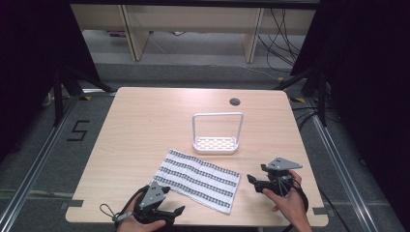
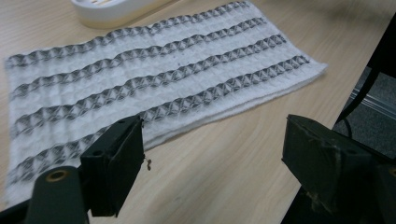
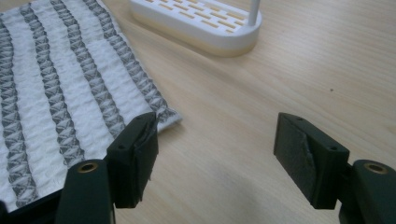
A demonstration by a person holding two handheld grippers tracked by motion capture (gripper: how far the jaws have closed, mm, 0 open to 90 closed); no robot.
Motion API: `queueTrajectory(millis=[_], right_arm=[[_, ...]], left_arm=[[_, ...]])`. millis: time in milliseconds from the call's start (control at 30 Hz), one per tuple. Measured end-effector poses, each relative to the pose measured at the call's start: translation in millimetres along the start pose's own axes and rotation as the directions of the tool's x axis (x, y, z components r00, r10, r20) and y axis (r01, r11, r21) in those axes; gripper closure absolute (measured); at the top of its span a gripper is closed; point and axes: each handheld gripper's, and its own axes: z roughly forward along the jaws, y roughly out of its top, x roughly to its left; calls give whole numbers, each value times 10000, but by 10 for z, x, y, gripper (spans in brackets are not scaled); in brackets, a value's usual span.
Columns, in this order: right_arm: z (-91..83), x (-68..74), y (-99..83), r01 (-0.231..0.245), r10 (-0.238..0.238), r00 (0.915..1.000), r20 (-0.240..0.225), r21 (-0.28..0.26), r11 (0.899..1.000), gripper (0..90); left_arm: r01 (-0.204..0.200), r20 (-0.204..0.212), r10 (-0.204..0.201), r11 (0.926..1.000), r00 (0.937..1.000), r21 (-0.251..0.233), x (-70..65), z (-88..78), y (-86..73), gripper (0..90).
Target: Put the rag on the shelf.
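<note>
Counter: light wood, round cable hole near the far edge. Cloth lies flat near the front edge, white waffle weave with dark stripes (set at a slant to the counter edge). White rack with a slotted base and a tall hoop frame stands just behind the cloth, apart from it.

Left gripper: at the cloth's near left corner, jaws spread wide, nothing between them. In the left gripper view, one jaw sits over the cloth's edge; contact cannot be told.

Right gripper: just right of the cloth, jaws spread, empty. Right gripper view shows the cloth corner beside one jaw and the rack base beyond.
</note>
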Motion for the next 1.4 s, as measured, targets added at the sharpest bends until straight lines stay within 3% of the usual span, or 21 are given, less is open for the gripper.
queueTrajectory(millis=[33, 67, 133, 200, 233, 267, 333, 367, 400, 500, 567, 600, 867, 900, 933, 967, 1067, 1167, 1267, 1367, 1400], right_arm=[[0, 0, 0, 0, 0, 10000, 0, 0, 10000, 340], [17, 9, 10, 17, -17, 10000, -51, 46, 10000, 346], [44, 32, 41, 79, -76, 9999, -127, 228, 9997, 357], [59, 32, 66, 143, -140, 9997, -175, 156, 9998, 367], [61, 34, 82, 125, -122, 9997, -217, 151, 9998, 378], [73, 33, 95, 224, -222, 9993, -310, 61, 9997, 389], [84, 59, 111, 14, -6, 9994, -360, 236, 9997, 416], [93, 44, 125, 242, -231, 9990, -382, 279, 9993, 426], [109, 42, 129, 406, -397, 9987, -333, 288, 9988, 433], [131, 59, 147, 504, -487, 9979, -426, 402, 9979, 452], [157, 63, 163, 856, -841, 9956, -411, 360, 9957, 468], [181, 84, 182, 800, -777, 9958, -484, 479, 9956, 482], [287, 101, 224, 1057, -1019, 9931, -580, 653, 9923, 501], [302, 117, 235, 899, -848, 9944, -628, 837, 9924, 503], [302, 117, 235, 899, -848, 9944, -628, 837, 9924, 503], [315, 119, 235, 915, -860, 9943, -624, 911, 9916, 506], [336, 138, 242, 853, -780, 9947, -671, 1143, 9898, 511], [346, 155, 246, 745, -662, 9954, -691, 1243, 9895, 519], [366, 155, 246, 836, -747, 9946, -722, 1296, 9880, 525], [416, 158, 242, 976, -899, 9937, -664, 1228, 9876, 528], [416, 156, 250, 991, -895, 9933, -724, 1421, 9849, 529]], left_arm=[[41, 64, -40, 10000, 10000, -50, -22, 31, 8, 205], [-359, 56, 357, 9991, 9993, 232, -12, 38, 25, 206], [-117, 301, 114, 9999, 9995, 113, -67, 95, 51, 214], [-512, 248, 506, 9984, 9984, 226, -110, 167, 97, 217], [-192, 397, 188, 9998, 9990, 95, -158, 207, 111, 217], [-636, 335, 625, 9974, 9975, 345, -159, 224, 127, 217], [-644, 460, 631, 9976, 9969, 259, -216, 294, 152, 229], [-524, 554, 515, 9985, 9971, 153, -255, 330, 165, 232], [-865, 585, 842, 9955, 9947, 374, -257, 345, 190, 233], [-814, 853, 789, 9963, 9932, 268, -315, 409, 219, 267], [-983, 1020, 939, 9944, 9903, 383, -360, 461, 251, 277], [-1308, 1174, 1233, 9897, 9854, 587, -399, 508, 287, 286], [-1286, 1692, 1183, 9904, 9785, 513, -556, 727, 378, 327], [-1881, 1827, 1686, 9775, 9686, 950, -560, 761, 407, 329], [-1881, 1827, 1686, 9775, 9686, 950, -560, 761, 407, 335], [-1604, 1893, 1441, 9843, 9713, 737, -591, 800, 408, 335], [-1523, 2026, 1317, 9843, 9704, 897, -631, 871, 444, 342], [-1816, 2140, 1574, 9784, 9641, 985, -659, 917, 485, 356], [-1705, 2312, 1478, 9820, 9616, 811, -703, 973, 502, 361], [-2190, 2337, 1878, 9689, 9540, 1154, -727, 1018, 545, 379], [-2107, 2333, 1816, 9718, 9553, 1061, -744, 1042, 549, 389]])
